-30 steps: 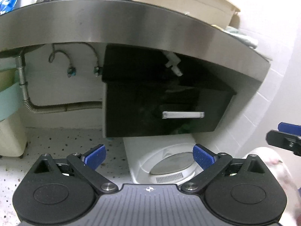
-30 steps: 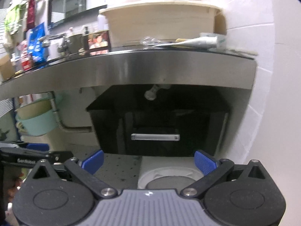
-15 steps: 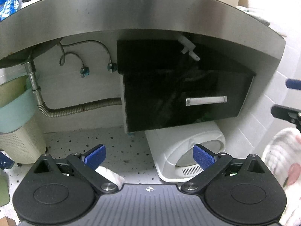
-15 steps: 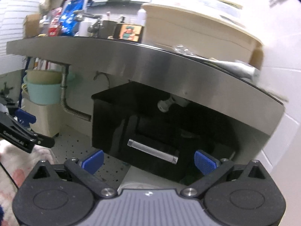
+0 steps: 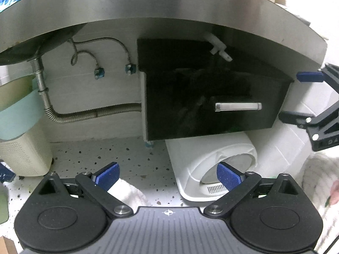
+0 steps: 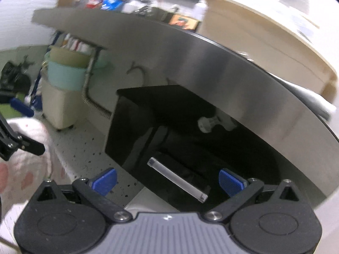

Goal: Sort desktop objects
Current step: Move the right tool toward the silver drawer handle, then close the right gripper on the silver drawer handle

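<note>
Since a second ago: lowered below the countertop (image 5: 169, 2) front edge; left gripper (image 5: 168, 174) and right gripper (image 6: 168, 180) both apart, empty; desktop objects out of reach.

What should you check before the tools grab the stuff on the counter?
1. Left tool open and empty: ok.
2. Right tool open and empty: ok.
3. Tools level with the steel counter: not ok, both sit below its edge, facing the black cabinet.
4. Things to sort in clear sight: not ok, the right view is blurred.
5. Tools apart from each other: ok.
6. Free spot on the counter: cannot tell.
</note>
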